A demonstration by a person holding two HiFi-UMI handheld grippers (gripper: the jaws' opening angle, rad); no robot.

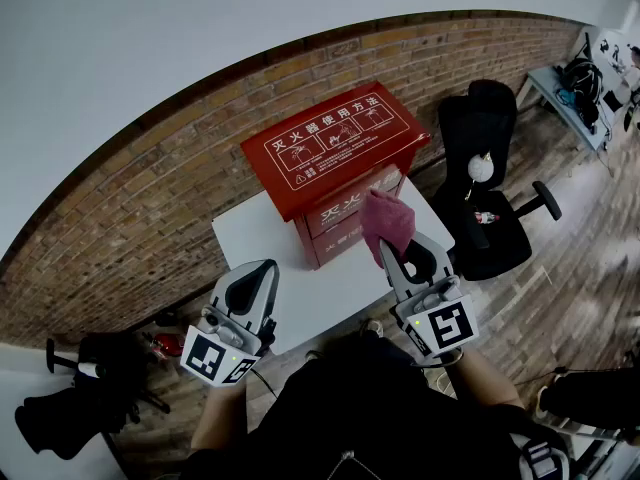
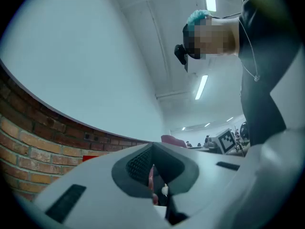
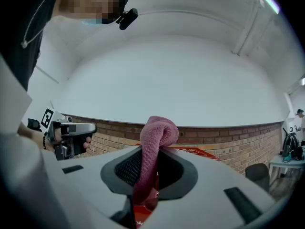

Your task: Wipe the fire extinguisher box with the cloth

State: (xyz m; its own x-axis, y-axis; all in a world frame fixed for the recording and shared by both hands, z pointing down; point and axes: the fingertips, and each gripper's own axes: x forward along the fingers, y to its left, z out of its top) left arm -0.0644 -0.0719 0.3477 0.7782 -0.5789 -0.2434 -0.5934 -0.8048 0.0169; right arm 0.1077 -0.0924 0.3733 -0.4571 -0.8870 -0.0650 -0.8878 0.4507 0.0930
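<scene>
Nearest to me, the right gripper (image 1: 392, 256) has its fingers clamped on the cloth (image 1: 386, 220), which bunches up above the fingertips. The left gripper (image 1: 268, 268) has its fingers together with nothing between them. The fire extinguisher box (image 1: 335, 143) stands on the white bench (image 1: 250, 243). I read the cloth as just in front of the box, at the right part of its front face; I cannot confirm contact. The right gripper is nearer the box. The left gripper sits off the box's front left corner, apart from it. The box's long axis runs left to right. Its front faces me and its printed lid faces up.
</scene>
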